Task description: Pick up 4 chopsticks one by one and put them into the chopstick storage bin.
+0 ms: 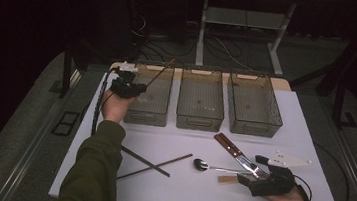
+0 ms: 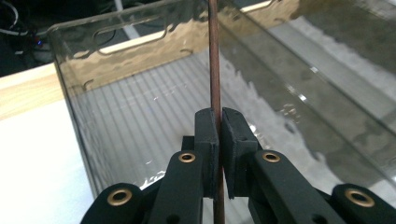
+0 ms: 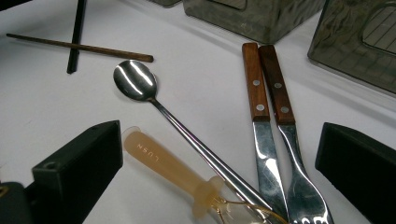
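We drop a chopstick into the left bin.
Left claw (image 2: 219,135) pinches the chopstick (image 2: 215,60) over the bin (image 2: 140,93), upper left; next we release. Right claw (image 3: 219,182) spread.

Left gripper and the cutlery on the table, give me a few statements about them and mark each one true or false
1. The left gripper is shut on a brown chopstick. True.
2. It holds the chopstick over the right bin. False: it is at the left bin of the three.
3. The right gripper is clamped on the spoon. False: its jaws stand open, with the spoon lying on the table between them.
4. A knife and a fork with wooden handles lie side by side. True.
5. Two chopsticks lie crossed on the table. True.
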`<state>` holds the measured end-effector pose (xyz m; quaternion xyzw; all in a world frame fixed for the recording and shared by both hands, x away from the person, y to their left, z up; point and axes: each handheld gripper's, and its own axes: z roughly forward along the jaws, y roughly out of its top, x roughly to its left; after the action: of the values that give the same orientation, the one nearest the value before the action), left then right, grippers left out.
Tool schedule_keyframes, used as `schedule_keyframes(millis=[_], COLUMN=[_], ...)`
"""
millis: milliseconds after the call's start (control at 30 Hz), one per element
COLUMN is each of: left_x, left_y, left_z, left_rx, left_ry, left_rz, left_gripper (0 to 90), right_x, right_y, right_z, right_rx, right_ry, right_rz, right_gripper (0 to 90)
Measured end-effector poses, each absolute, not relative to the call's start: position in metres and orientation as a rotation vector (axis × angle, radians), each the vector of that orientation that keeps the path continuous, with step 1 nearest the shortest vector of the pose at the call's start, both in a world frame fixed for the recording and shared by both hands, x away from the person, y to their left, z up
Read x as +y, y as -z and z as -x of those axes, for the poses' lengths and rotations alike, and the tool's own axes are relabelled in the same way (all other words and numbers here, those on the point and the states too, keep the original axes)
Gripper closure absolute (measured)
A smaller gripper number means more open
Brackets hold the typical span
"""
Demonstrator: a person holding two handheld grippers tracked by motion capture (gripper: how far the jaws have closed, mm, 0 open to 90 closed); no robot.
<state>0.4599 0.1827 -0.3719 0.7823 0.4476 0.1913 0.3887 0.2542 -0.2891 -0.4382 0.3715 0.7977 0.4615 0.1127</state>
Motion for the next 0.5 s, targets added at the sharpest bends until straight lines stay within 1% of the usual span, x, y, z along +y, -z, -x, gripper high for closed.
schedule_keyframes(millis=[267, 367, 400, 433, 467, 500], left_x=[0.183, 0.182, 0.181, 0.180, 0.180, 0.179], left_y=[0.381, 0.384, 0.386, 0.386, 0.386, 0.386], left_z=[-0.466, -0.468, -0.468, -0.468, -0.469, -0.468], left_rx=[1.209, 1.225, 1.229, 1.238, 1.239, 1.241], left_ry=[-0.484, -0.438, -0.441, -0.463, -0.474, -0.488], left_rz=[-2.035, -2.028, -2.028, -2.029, -2.034, -2.034], left_gripper=[85.6, 85.0, 82.9, 65.6, 65.6, 59.3], right_x=[-0.290, -0.290, -0.290, -0.290, -0.290, -0.290], right_y=[0.438, 0.438, 0.438, 0.438, 0.438, 0.438], right_z=[-0.254, -0.254, -0.254, -0.254, -0.254, -0.253], right_rx=[2.336, 2.337, 2.336, 2.335, 2.335, 2.333], right_ry=[-1.360, -1.358, -1.360, -1.361, -1.361, -1.362], right_rz=[-1.098, -1.096, -1.097, -1.097, -1.097, -1.095], right_gripper=[0.5, 0.5, 0.5, 0.5, 0.5, 0.5])
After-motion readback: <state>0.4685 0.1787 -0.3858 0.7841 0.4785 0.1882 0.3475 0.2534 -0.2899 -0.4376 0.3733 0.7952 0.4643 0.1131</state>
